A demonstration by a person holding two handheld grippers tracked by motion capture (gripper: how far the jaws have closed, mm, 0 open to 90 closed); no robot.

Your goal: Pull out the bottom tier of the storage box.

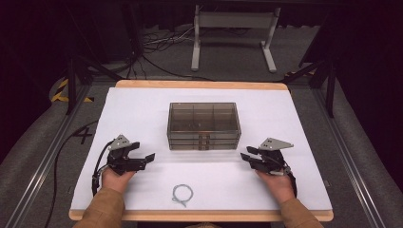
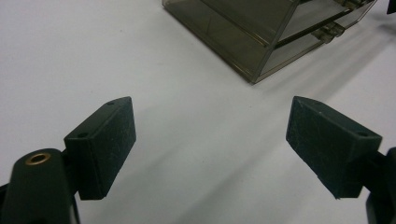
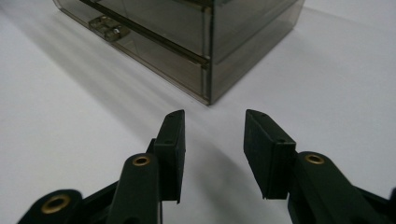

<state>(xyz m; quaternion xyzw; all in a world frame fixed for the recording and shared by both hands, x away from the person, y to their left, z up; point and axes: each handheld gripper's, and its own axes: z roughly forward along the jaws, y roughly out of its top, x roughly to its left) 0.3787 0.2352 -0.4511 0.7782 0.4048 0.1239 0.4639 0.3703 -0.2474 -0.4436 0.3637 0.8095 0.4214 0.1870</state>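
A smoky clear plastic box (image 1: 203, 126) with drawers and small latches stands in the middle of the white table top (image 1: 142, 104). My left gripper (image 1: 148, 158) rests at the box's front left, jaws wide open and empty; its view shows the box's corner (image 2: 261, 42) ahead. At the box's front right is my right gripper (image 1: 247, 154), open with a narrower gap and nothing between its pads (image 3: 173, 140); the box's near corner (image 3: 205, 60) lies just beyond it. A small grey wire loop (image 1: 182, 194) lies near the front edge between my hands.
The table has a wooden rim (image 1: 199, 84) at the back. Behind it stand a grey metal frame (image 1: 233, 33) and cables (image 1: 157, 42) on the floor. A rail (image 1: 43, 156) runs along the left side.
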